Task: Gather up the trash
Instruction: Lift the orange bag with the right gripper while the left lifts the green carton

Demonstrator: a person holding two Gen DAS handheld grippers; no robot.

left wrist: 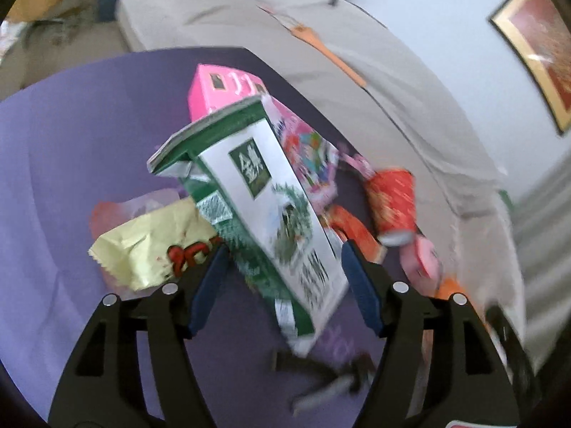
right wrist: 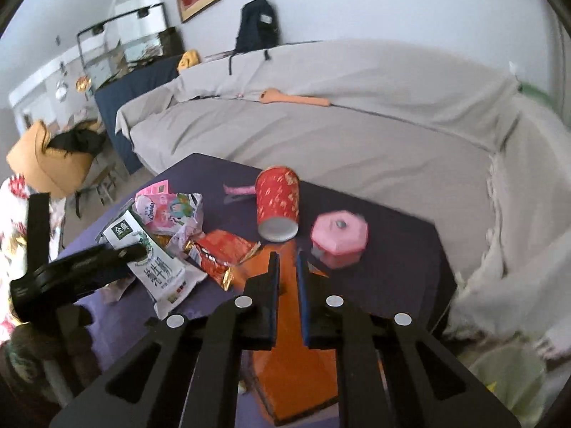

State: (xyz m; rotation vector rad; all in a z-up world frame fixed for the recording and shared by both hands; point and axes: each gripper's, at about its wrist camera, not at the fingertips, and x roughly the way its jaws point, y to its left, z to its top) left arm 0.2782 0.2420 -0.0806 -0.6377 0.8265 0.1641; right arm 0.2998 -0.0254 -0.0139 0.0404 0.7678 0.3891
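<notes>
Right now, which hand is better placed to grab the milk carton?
The left. The left hand-held gripper is open with the green-and-white milk carton between its fingers. The right hand-held gripper is nearly closed around an orange piece, away from the carton.

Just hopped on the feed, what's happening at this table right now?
Trash pickup is under way on the purple table. The left tool is open around the green-and-white milk carton, which stands tilted among wrappers; whether the fingers touch it is unclear. The right tool is nearly shut over an orange flat item; a grip cannot be confirmed. The red cup and pink box are untouched.
</notes>
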